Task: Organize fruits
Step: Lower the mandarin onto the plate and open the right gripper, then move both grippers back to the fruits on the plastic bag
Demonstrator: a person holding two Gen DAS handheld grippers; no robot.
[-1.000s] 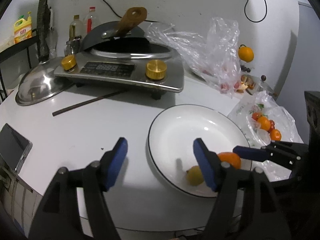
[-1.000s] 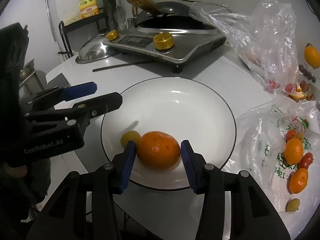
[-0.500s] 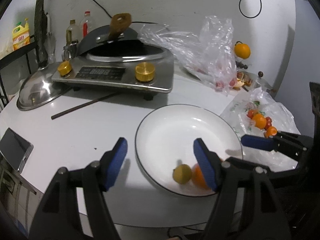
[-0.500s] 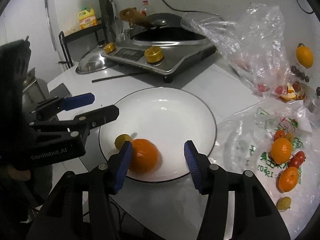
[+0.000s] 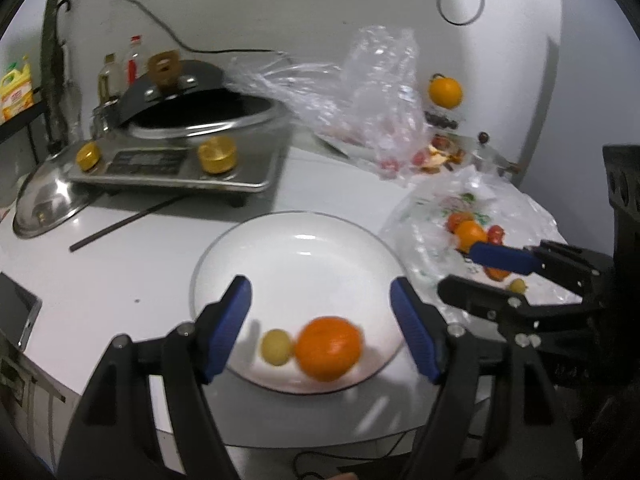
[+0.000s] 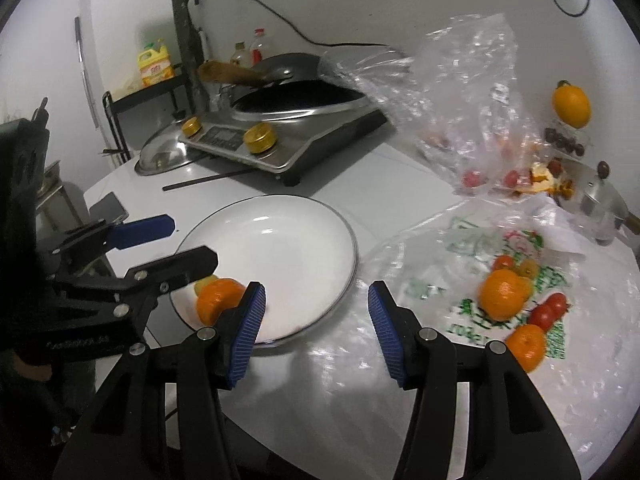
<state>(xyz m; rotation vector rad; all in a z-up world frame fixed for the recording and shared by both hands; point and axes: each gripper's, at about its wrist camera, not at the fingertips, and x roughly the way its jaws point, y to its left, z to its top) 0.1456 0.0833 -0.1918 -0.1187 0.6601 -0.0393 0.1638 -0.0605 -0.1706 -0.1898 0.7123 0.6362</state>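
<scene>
Hovering spread and empty over the plate's [image 6: 340, 296] near rim, the right gripper [image 6: 316, 312] has the bagged oranges [image 6: 502, 294] just to its right, nearer than the open, empty left gripper [image 5: 320, 324], itself above the plated orange [image 5: 328, 354].

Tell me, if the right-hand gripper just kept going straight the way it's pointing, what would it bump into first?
Probably the near rim of the white plate or the printed plastic bag beside it; the open right gripper points at the gap between them, and depth is unclear.
</scene>
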